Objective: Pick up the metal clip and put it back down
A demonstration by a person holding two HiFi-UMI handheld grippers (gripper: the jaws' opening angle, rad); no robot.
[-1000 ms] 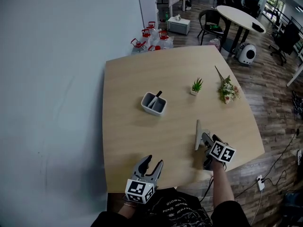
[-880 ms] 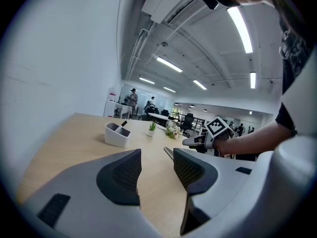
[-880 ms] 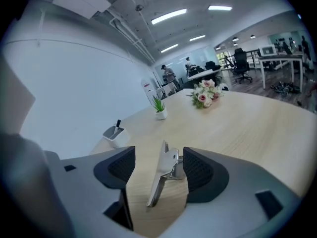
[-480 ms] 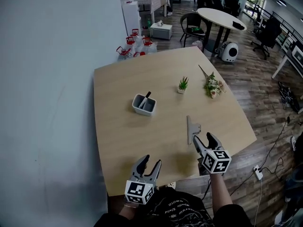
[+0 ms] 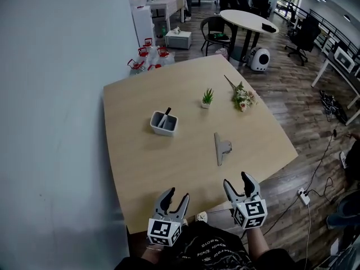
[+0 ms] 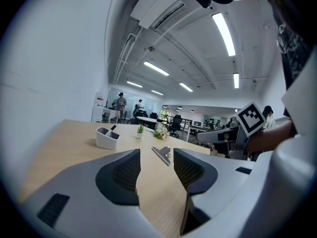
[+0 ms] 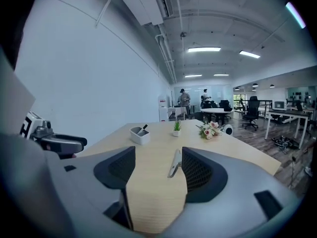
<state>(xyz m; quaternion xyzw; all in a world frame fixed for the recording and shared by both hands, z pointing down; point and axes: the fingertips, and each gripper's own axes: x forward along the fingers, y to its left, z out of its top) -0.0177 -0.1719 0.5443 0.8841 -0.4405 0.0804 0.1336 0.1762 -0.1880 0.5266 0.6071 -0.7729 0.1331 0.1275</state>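
The metal clip [image 5: 220, 148] lies flat on the wooden table [image 5: 180, 94], right of its middle; it also shows ahead in the left gripper view as the clip [image 6: 162, 153] and in the right gripper view as the clip [image 7: 175, 163]. My right gripper [image 5: 242, 183] hovers open at the table's near edge, well short of the clip, nothing between its jaws. My left gripper [image 5: 174, 197] is open too, at the near edge to the left, empty.
A white holder with a pen [image 5: 163, 122] stands left of centre. A small potted plant [image 5: 207, 98] and a flower bunch [image 5: 239, 96] lie further back. Water jugs [image 5: 147, 57] stand on the floor beyond the far edge, a power strip [image 5: 302, 194] lies at right.
My right gripper let go of the clip and drew back toward the near edge, open. The clip now rests free on the table. The left gripper stayed put.
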